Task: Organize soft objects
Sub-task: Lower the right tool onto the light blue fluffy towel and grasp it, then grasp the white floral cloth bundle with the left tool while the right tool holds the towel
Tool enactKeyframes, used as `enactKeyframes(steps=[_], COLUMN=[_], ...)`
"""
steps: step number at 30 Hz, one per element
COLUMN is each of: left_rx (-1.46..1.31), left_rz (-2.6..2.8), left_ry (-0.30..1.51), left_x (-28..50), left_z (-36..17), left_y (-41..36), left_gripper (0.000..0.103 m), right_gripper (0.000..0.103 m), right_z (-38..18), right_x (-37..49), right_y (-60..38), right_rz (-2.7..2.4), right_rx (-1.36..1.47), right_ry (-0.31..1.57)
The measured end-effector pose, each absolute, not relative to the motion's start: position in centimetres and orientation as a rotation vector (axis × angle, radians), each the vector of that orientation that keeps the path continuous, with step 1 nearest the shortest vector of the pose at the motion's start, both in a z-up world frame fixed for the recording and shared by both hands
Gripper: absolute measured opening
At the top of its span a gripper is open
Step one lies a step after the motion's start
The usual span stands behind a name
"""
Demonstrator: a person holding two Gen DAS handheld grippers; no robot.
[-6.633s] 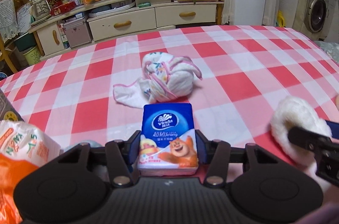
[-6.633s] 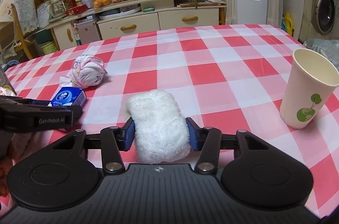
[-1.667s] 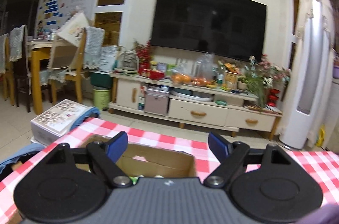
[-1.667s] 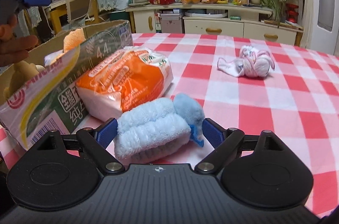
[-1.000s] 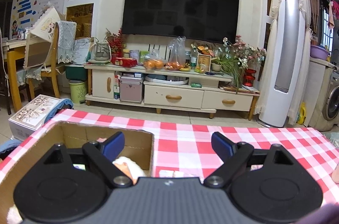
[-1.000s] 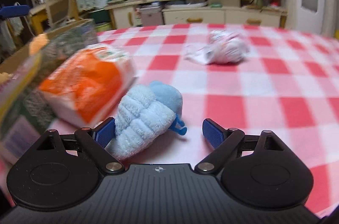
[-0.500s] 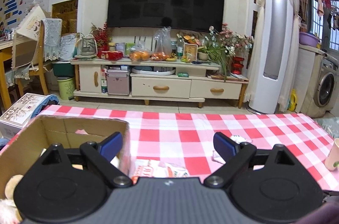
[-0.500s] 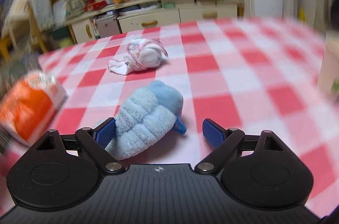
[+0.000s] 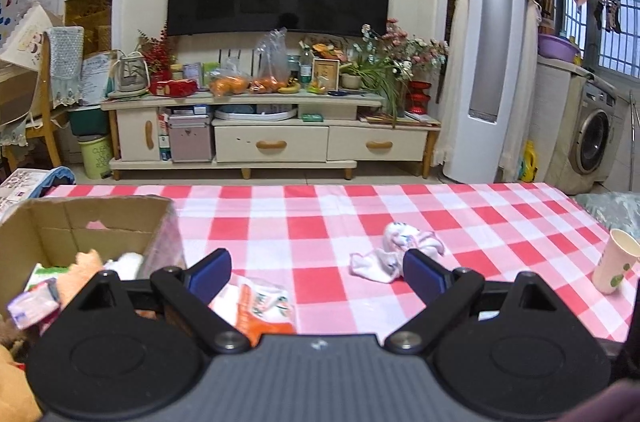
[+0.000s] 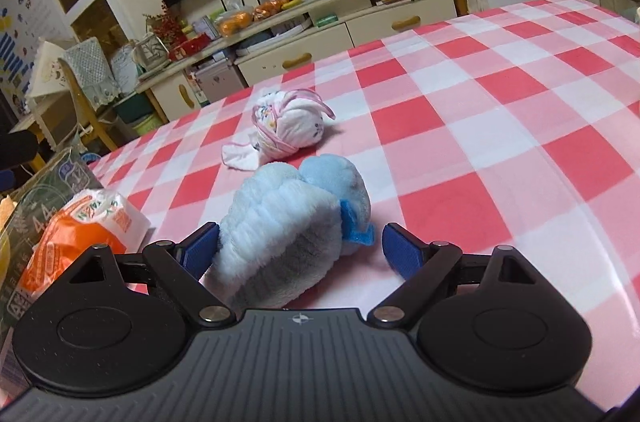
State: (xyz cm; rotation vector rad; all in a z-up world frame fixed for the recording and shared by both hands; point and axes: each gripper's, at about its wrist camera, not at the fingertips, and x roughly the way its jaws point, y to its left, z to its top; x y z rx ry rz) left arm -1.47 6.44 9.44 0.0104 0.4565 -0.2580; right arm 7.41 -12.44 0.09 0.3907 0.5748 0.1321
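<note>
right hand-held gripper: jaws apart around blue plush | centre it, squeeze gently | left hand-held gripper: just widened, empty, clear of box

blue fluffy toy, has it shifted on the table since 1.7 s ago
Yes. The blue fluffy toy lay against the orange packet; now it sits clear of it, turned and nearer the knotted white cloth.

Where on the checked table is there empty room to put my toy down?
Bare cloth lies between the white sock bundle and the paper cup, and behind the bundle. It is crowded by the cardboard box, orange packet and blue fluffy toy.
</note>
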Motion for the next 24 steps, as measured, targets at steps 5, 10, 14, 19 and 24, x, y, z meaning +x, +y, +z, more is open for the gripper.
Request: enactKeyframes(steps=[5,10,14,19,24], left_rx=[-0.003,-0.027,-0.034,-0.011,0.039], left_rz=[-0.265,-0.248,-0.233,-0.228,-0.231], left_ry=[0.481,0.498,0.509,0.509,0.512], left_x=[-1.3,-1.2,-0.9,-0.7,-0.5], left_z=[8.8,8.2,7.6,7.2,6.6], left_y=[5.5,5.0,4.6,3.6,1.7], left_gripper=[0.097,0.099,0.1,0.1,0.102], right_gripper=[0.103,0.084,0.07,0.066,0.066], right_z=[0.0,0.1,0.1,0.6,0.9], right_x=[8.8,9.7,10.0,9.5,9.4], right_y=[-13.0,-13.6,-14.4,-15.8,-17.9], right_rz=[0.132,0.156,0.171,0.123,0.043], right_rx=[0.383,0.384,0.418,0.41,0.398], right_ry=[0.553,0.564,0.579,0.573,0.572])
